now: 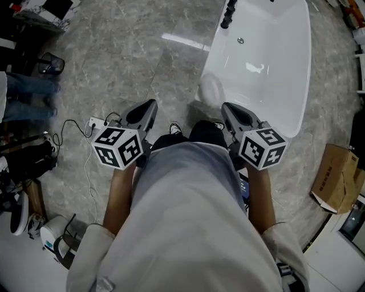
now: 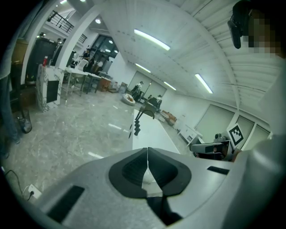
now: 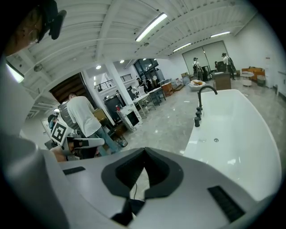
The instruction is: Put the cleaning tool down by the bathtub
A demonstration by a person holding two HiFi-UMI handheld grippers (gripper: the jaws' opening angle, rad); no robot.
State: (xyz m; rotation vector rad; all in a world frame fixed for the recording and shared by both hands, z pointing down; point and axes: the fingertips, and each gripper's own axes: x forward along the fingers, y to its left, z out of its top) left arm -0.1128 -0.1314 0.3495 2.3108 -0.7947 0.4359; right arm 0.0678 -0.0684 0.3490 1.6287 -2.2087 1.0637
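The white bathtub (image 1: 297,85) stands on the marble floor at the upper right, with a black faucet (image 1: 228,14) at its far end. A pale, blurred round thing (image 1: 212,90) lies on the floor against the tub's near left side; I cannot tell what it is. My left gripper (image 1: 151,104) and right gripper (image 1: 226,106) are held side by side at waist height, both pointing toward it. In the left gripper view the jaws (image 2: 147,151) meet with nothing between them. The right gripper (image 3: 144,151) is also shut and empty, the tub (image 3: 232,129) to its right.
A cardboard box (image 1: 336,177) sits on the floor at the right. A white power strip (image 1: 97,122) with a black cable lies left of my left gripper. A person's legs (image 1: 28,97) stand at the left edge, shoes and bags below. A person in white (image 3: 82,116) stands further off.
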